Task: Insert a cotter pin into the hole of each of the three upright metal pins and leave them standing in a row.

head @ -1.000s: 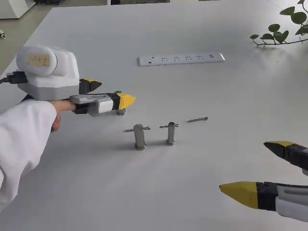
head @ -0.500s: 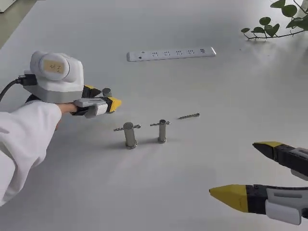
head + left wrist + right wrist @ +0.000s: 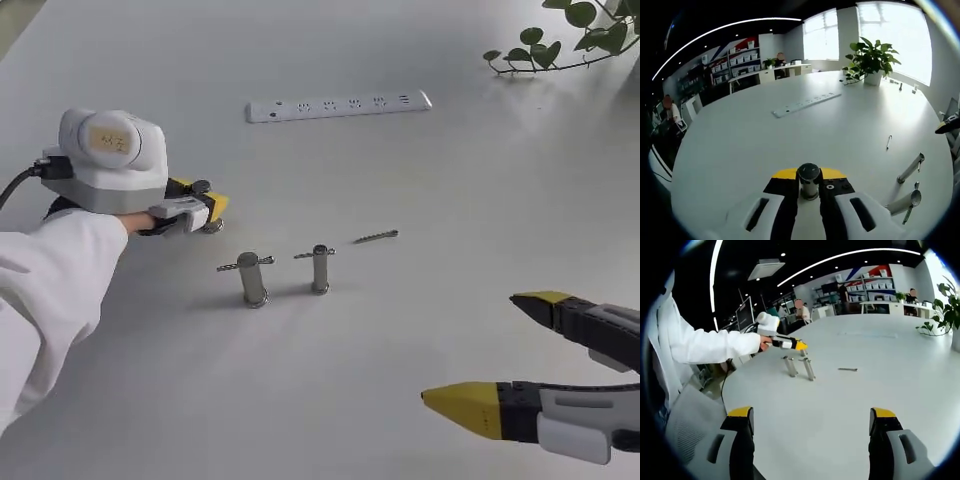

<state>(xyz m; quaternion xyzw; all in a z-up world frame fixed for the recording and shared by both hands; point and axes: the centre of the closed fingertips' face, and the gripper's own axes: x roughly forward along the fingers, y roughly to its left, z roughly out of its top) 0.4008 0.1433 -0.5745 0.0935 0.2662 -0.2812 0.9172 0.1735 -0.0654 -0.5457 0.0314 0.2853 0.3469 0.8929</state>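
My left gripper clamps a short silver metal pin, my right gripper gapes apart, thin grey cotter pin lies on white bench

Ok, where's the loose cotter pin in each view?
Head view: the loose cotter pin lies right of centre, just right of the two standing metal pins.
Left gripper view: the cotter pin is at far right, above those pins.
Right gripper view: the cotter pin is near centre, right of the pins.
Shared landmark: the two standing metal pins.
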